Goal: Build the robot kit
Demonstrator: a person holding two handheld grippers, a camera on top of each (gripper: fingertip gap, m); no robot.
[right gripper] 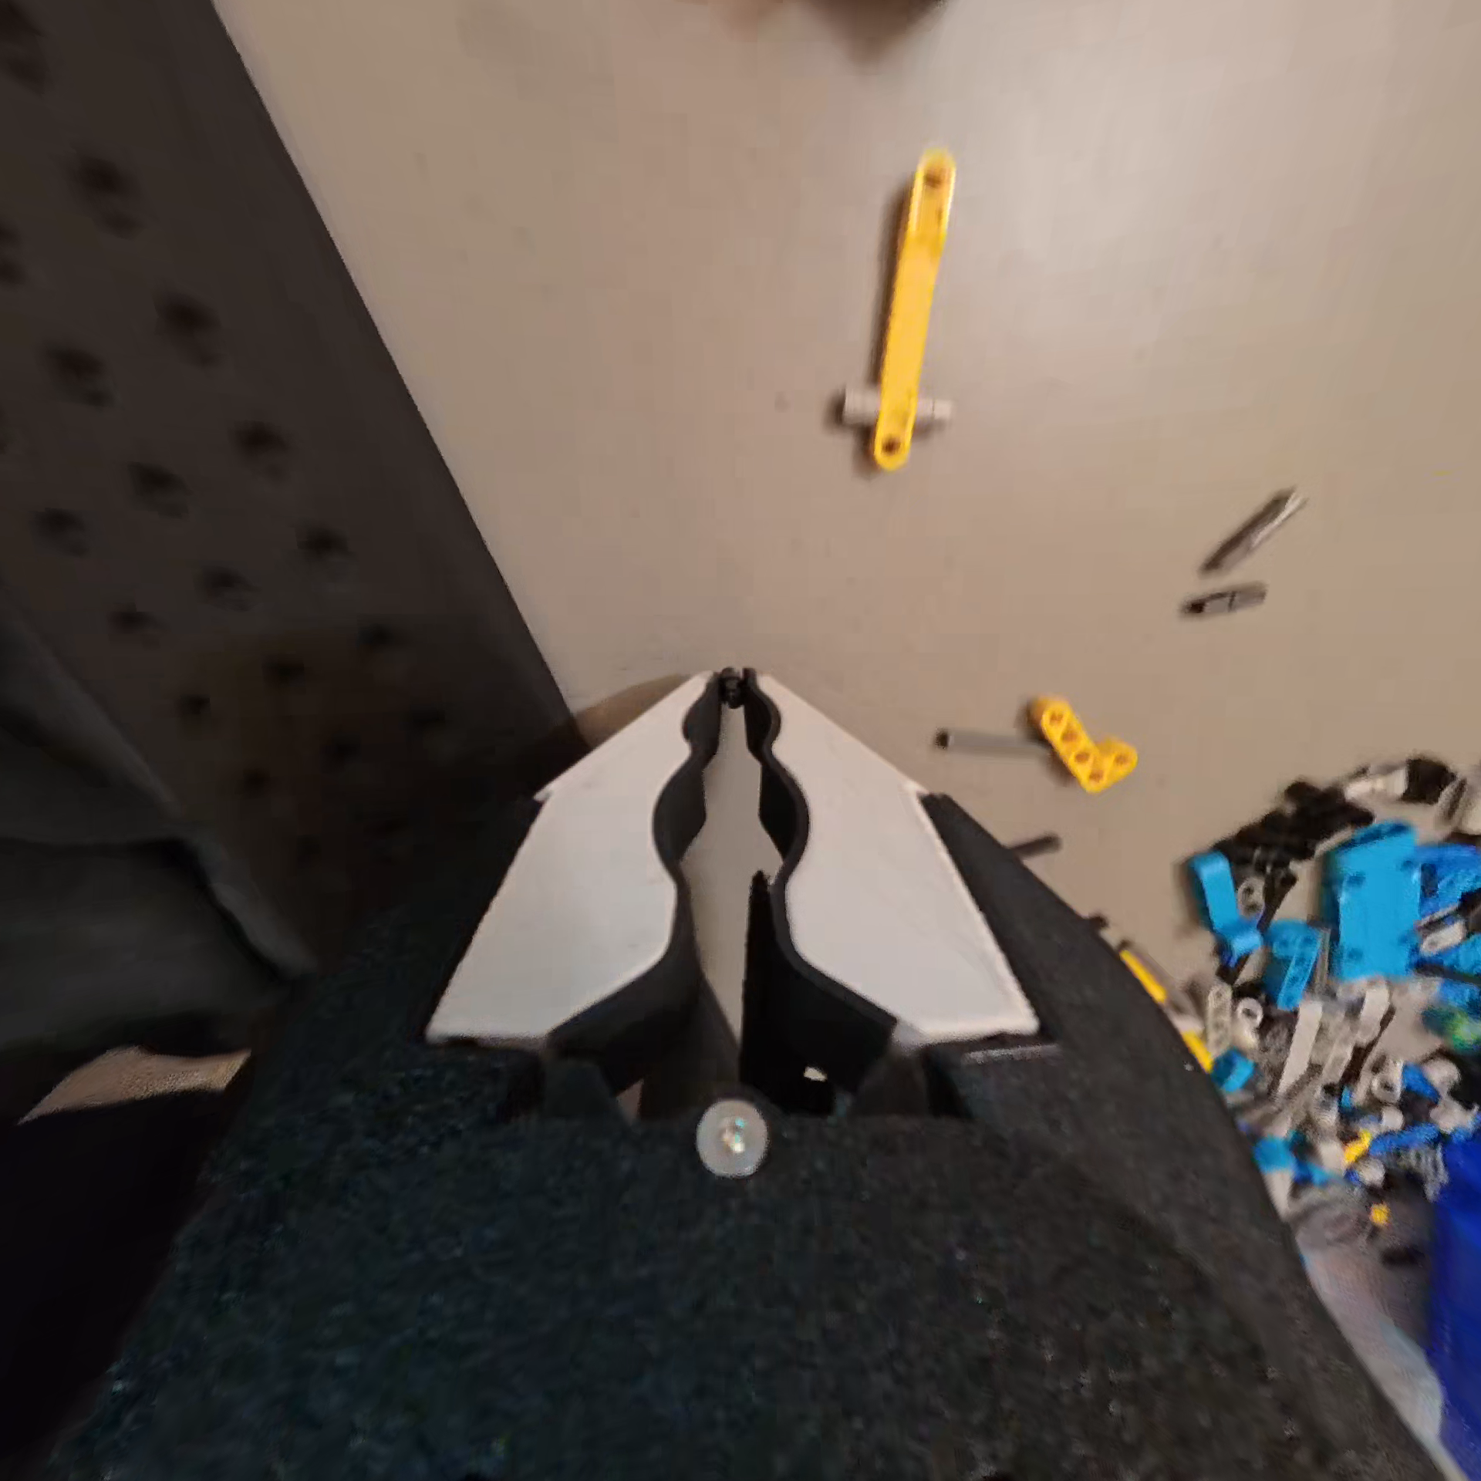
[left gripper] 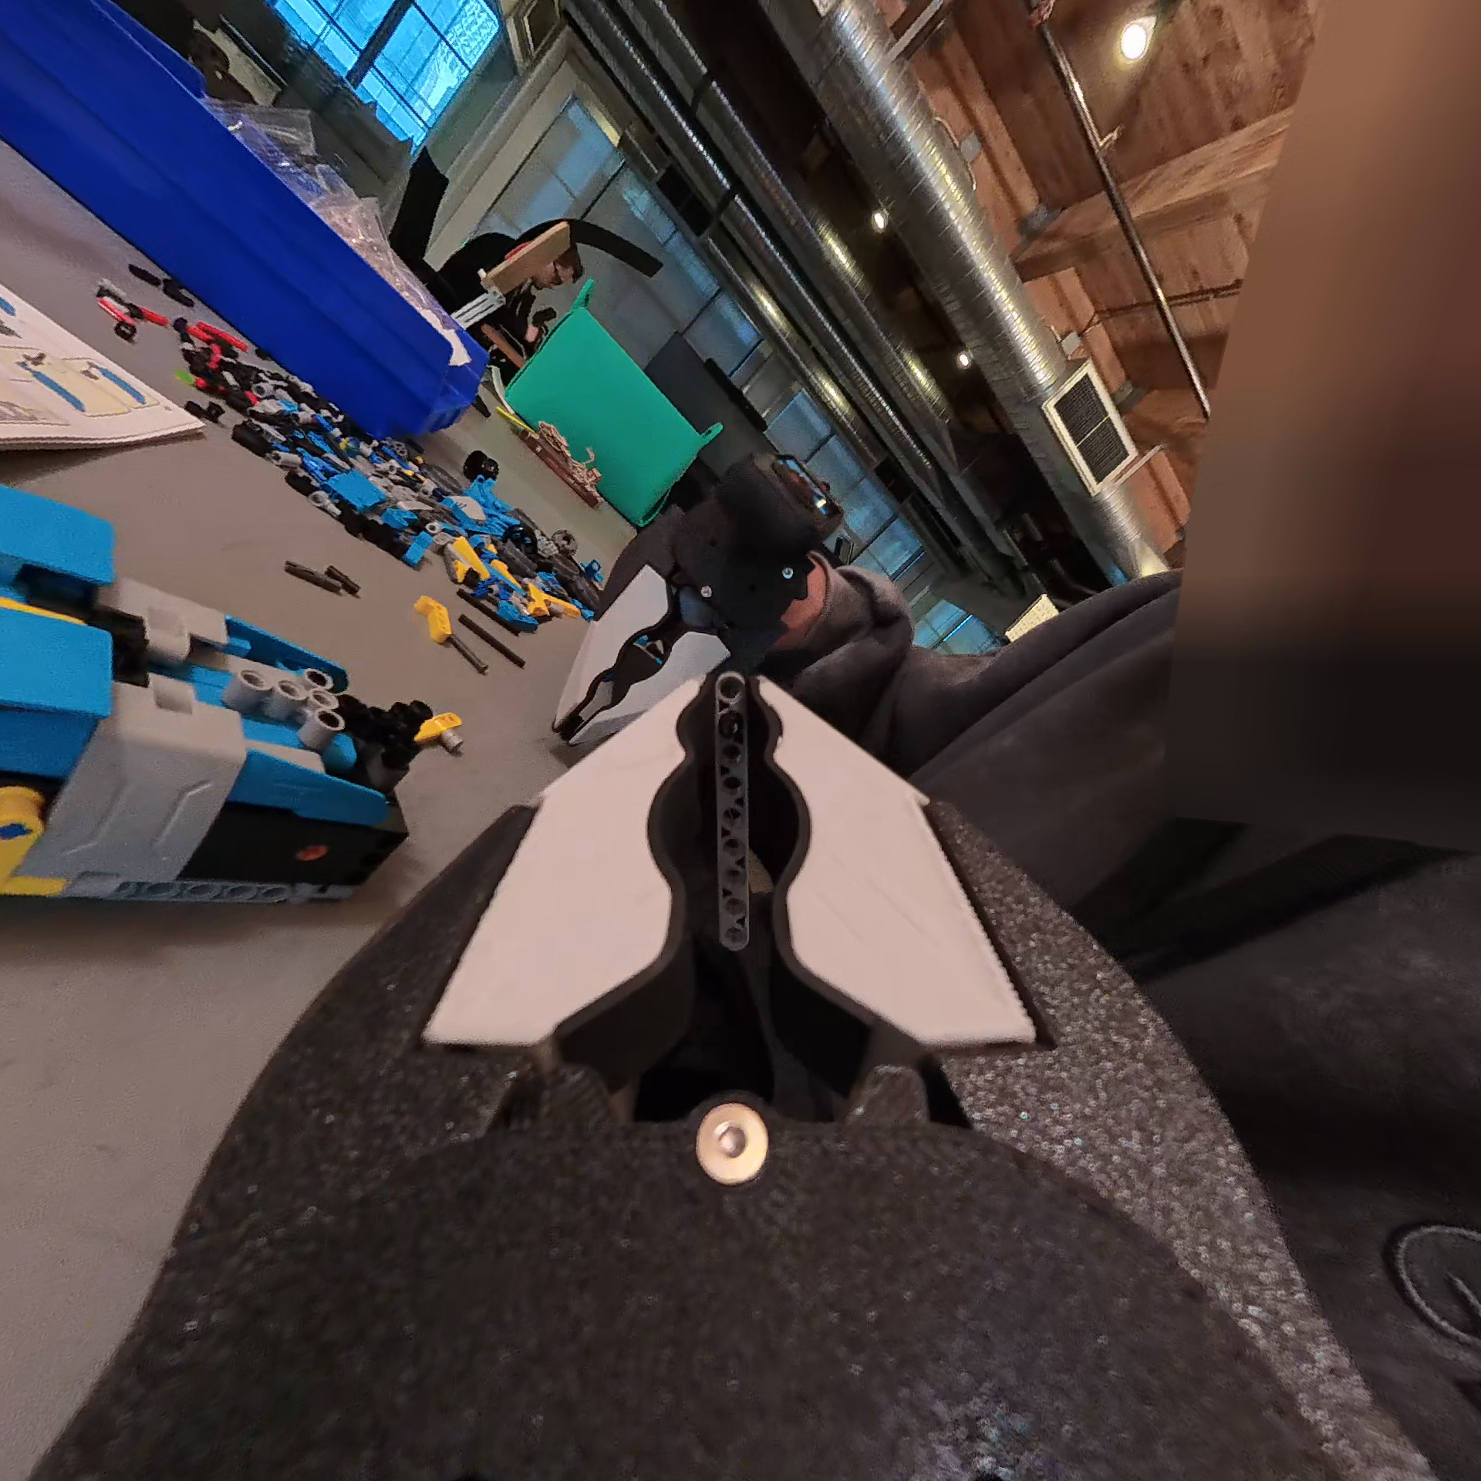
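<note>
Presently, L gripper (left gripper: 731,689) jaws clamp a slim grey perforated beam (left gripper: 732,809), held edge-on above the desk (left gripper: 240,1042) edge. R gripper (right gripper: 733,681) jaws pinch a tiny black piece (right gripper: 732,688) at the tips; its shape is too blurred to make out. Loose-parts pile (right gripper: 1346,962) is cut off at the frame edge.

Matt grey table (right gripper: 641,320); glossy plastic yellow beam (right gripper: 914,304); grainy black gripper (left gripper: 731,689).
</note>
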